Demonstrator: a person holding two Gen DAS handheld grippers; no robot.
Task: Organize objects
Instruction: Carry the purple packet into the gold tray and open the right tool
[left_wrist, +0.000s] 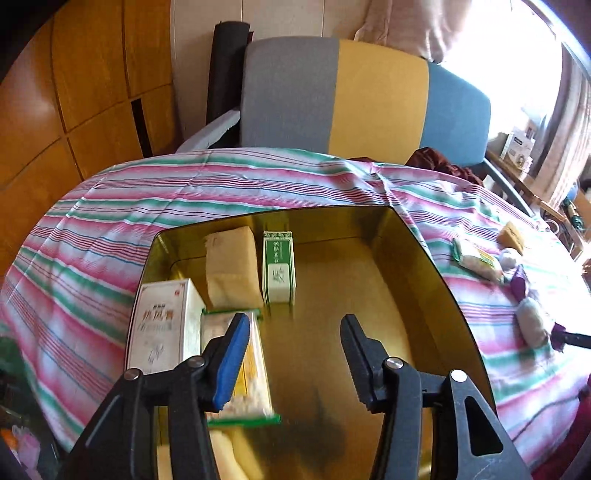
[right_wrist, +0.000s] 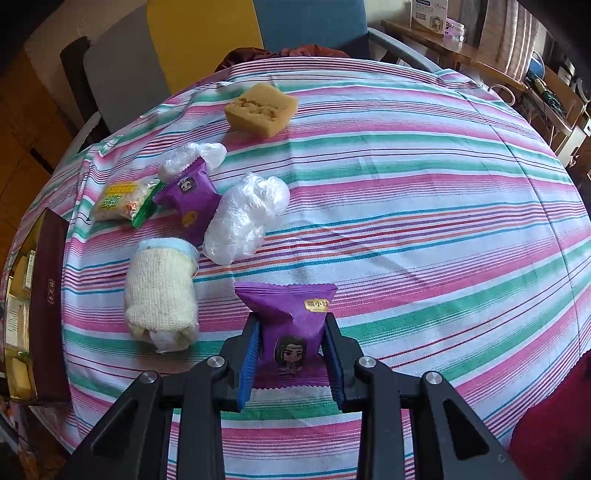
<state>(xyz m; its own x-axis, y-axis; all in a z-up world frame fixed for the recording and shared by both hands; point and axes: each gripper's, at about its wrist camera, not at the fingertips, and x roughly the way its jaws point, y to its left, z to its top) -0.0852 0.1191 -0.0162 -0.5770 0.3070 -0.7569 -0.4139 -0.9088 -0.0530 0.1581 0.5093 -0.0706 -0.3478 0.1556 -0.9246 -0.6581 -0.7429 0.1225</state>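
My left gripper (left_wrist: 295, 323) is open and empty over a gold tin box (left_wrist: 369, 266). In the box lie a white carton (left_wrist: 162, 328), a beige block (left_wrist: 231, 264), a green-and-white small box (left_wrist: 279, 267) and a green-edged snack pack (left_wrist: 253, 373) beside my left finger. My right gripper (right_wrist: 290, 321) is shut on a purple snack packet (right_wrist: 290, 328) just above the striped cloth. On the cloth ahead lie a rolled beige towel (right_wrist: 160, 295), a clear plastic bundle (right_wrist: 245, 216), a second purple packet (right_wrist: 190, 195), a yellow-green snack pack (right_wrist: 122, 201) and a tan sponge block (right_wrist: 262, 109).
The striped cloth (right_wrist: 424, 221) covers a round table. The tin's dark red wall (right_wrist: 48, 302) stands at the left edge of the right wrist view. A grey, yellow and blue chair back (left_wrist: 369, 99) stands behind the table. Shelves with boxes (right_wrist: 430, 14) stand at the far right.
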